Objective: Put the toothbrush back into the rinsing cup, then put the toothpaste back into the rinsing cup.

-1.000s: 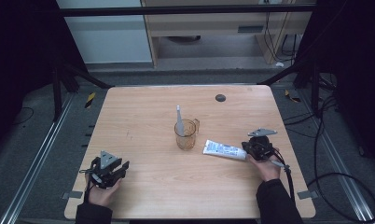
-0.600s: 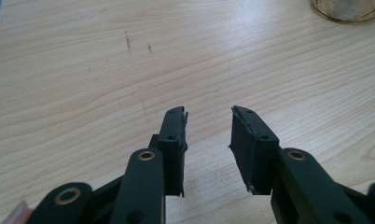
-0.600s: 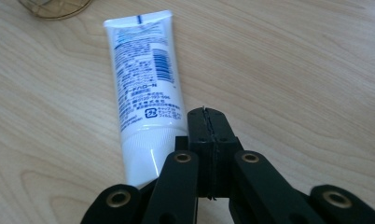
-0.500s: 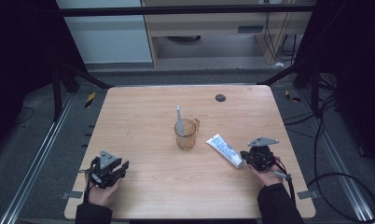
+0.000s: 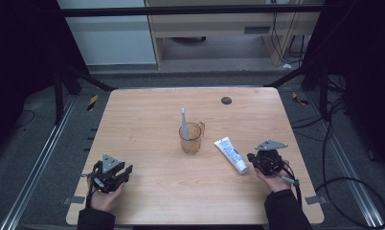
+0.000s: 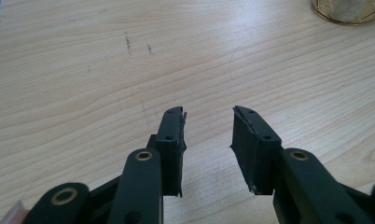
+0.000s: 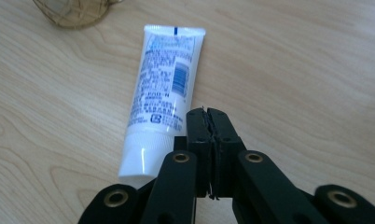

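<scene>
- Pale wooden surface [image 5: 147, 115] with dark floor and cables around it.
- Near its middle stands an amber cup [image 5: 191, 138] with a toothbrush [image 5: 184, 123] upright inside.
- White toothpaste tube [image 5: 231, 154] lies flat to the right of the cup, its cap end towards the person.
- Right gripper [image 7: 209, 122] rests just beside the tube's cap end; its fingers are pressed together with nothing between them.
- Left gripper [image 6: 208, 122] sits at the near left, well apart from the cup; its fingers stand moderately apart over bare wood, gripping nothing.
</scene>
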The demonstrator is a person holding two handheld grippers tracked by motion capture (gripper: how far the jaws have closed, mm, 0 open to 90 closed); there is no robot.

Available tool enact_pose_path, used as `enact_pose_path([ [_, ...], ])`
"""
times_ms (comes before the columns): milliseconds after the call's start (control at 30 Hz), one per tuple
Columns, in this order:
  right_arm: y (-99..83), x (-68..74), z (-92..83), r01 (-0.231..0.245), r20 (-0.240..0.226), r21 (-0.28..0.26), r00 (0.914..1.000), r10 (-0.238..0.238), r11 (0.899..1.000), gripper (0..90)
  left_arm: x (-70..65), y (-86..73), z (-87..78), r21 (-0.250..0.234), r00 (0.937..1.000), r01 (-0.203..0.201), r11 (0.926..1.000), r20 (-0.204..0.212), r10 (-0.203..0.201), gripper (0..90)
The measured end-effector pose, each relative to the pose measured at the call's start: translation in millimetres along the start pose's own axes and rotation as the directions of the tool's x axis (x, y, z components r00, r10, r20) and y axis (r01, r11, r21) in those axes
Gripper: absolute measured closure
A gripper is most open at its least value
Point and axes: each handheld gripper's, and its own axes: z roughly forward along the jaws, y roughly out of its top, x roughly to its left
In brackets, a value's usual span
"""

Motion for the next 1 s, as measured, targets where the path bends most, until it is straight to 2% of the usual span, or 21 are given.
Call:
enact_pose_path([
  [100,7.9,1.4,-5.1,0.022,0.022,-0.018,0.9995,-0.021,1.0,84.8,0.3,0.2,0.5,-0.001,1.0,0.0,1.0,-0.001,0.0,62.4],
  [233,20.4,4.7,-12.1,0.027,0.03,-0.041,0.9992,-0.026,0.999,77.8,1.1,0.4,1.4,0.001,1.0,0.001,1.0,-0.001,-0.001,61.7],
  [467,34.1,10.6,-15.4,0.04,0.039,-0.02,0.9985,-0.039,0.999,62.8,1.8,0.1,1.8,0.003,1.0,0.002,1.0,-0.004,-0.002,60.9],
  [567,37.6,11.9,-13.1,0.035,0.035,-0.006,0.9988,-0.035,0.999,56.2,2.0,0.3,2.4,0.004,1.0,0.001,1.0,-0.004,-0.001,60.7],
  [767,43.3,13.1,-2.2,0.021,0.032,0.026,0.9992,-0.022,0.999,48.5,2.1,0.3,2.8,0.007,1.0,-0.002,1.0,-0.007,0.002,60.6],
  [1000,50.8,17.8,10.6,0.02,0.025,0.054,0.9995,-0.021,0.998,44.2,3.1,0.2,3.7,0.012,1.0,-0.002,0.9999,-0.004,0.002,60.0],
])
